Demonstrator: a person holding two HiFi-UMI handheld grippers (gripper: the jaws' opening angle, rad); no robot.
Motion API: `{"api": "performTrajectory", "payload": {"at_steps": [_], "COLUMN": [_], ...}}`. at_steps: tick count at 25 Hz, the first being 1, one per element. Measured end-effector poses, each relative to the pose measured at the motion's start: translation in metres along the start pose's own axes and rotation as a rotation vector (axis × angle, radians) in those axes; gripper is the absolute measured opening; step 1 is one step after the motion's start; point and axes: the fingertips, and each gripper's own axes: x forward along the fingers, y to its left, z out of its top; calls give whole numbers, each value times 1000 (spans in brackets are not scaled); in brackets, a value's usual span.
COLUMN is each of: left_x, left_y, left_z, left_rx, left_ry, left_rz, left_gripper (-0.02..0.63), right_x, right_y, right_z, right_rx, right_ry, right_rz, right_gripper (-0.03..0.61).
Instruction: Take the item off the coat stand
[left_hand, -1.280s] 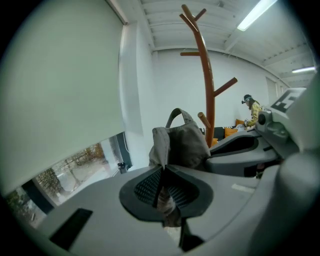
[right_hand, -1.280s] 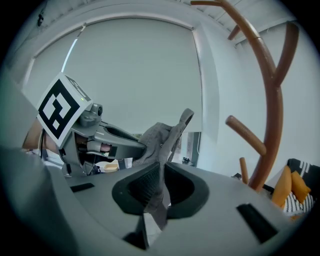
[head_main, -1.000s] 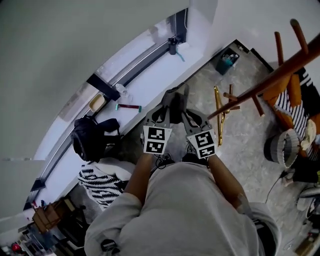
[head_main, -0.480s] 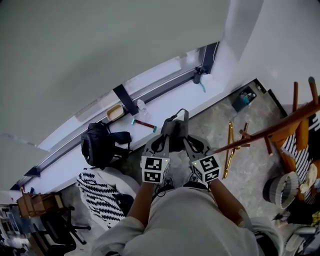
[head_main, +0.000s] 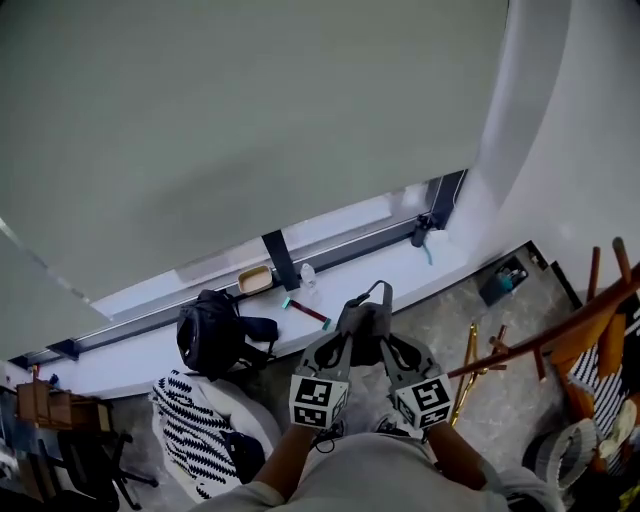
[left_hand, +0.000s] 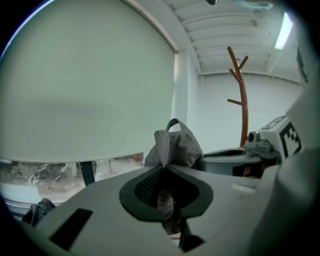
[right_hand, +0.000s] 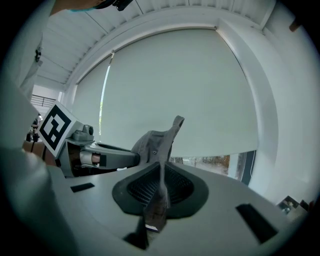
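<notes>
At the left of the head view a black-and-white patterned cloth (head_main: 190, 425) is seen on the floor, and above it a black backpack (head_main: 208, 330) rests on the long white window ledge (head_main: 130, 355). Further along the ledge a small tan container (head_main: 254, 279) and a red tool with a teal tip (head_main: 309, 312) are laid.

In the middle, the left gripper (head_main: 343, 342) and the right gripper (head_main: 386, 345) are held side by side in front of the person, with a grey cap (head_main: 364, 322) carried between them. In the left gripper view the fingers (left_hand: 150, 182) are pressed together on a fold of the cap's fabric, and the crown of the cap (left_hand: 175, 147) stands up just beyond them. In the right gripper view the fingers (right_hand: 172, 185) are likewise clamped on a thin edge of the cap (right_hand: 155, 142), the strap loop pointing upward.

To the right, the brown wooden coat stand (head_main: 560, 328) is seen well apart from the cap, with striped fabric hanging by its pegs. A brass-coloured stand (head_main: 468, 370) lies between the grippers and the coat stand.
</notes>
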Motion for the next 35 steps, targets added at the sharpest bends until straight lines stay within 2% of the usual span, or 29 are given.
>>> {"api": "performTrajectory", "payload": {"at_steps": [6, 14, 30, 35], "left_x": [-4, -2, 6, 8], "left_y": [2, -11, -31, -33], "left_z": [6, 26, 18, 17], "left_rx": [-5, 40, 58, 54], "left_ry": [-6, -46, -30, -29], "left_rz": [0, -44, -119, -121], "left_gripper": [26, 26, 26, 26], "right_x": [-2, -14, -35, -36], "right_y": [0, -8, -20, -22], "right_z": [6, 22, 14, 11], "right_rx": [-11, -43, -20, -22], "right_ry": [4, -54, -30, -28], "right_rz": [-31, -77, -165, -165], "right_gripper": [29, 28, 28, 28]}}
